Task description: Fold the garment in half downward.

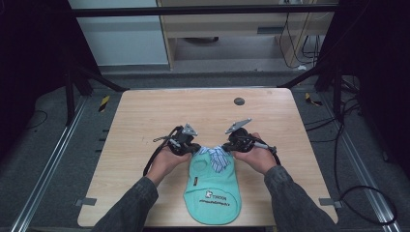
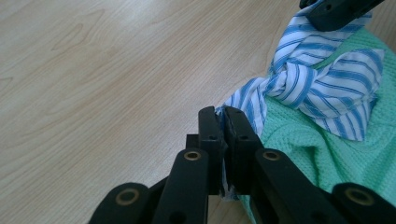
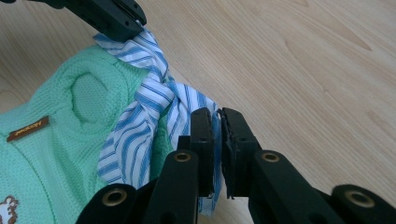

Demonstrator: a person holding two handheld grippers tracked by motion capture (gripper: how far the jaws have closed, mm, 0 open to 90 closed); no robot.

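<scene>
Tie [image 1: 216,155] on the green garment [image 1: 212,193] is already knotted. Left gripper [image 2: 223,122] and right gripper [image 3: 218,122] each clamp one tie end; tightening appears to remain.

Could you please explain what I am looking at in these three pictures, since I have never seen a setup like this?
There is no robot here: a person at a wooden table holds a hand-held tool in each hand, each with two black jaws. The high view looks down from above the person's side of the table; the left gripper shows at the left, the right gripper at the right. The other two pictures come from cameras riding on each tool, looking along its jaws. On the table lies a small mint-green knitted garment with a blue-and-white striped collar tied in a knot. Each tool's jaws are closed on one side of that striped fabric, near the garment's neck. A small dark round disc sits near the table's far edge.
</scene>
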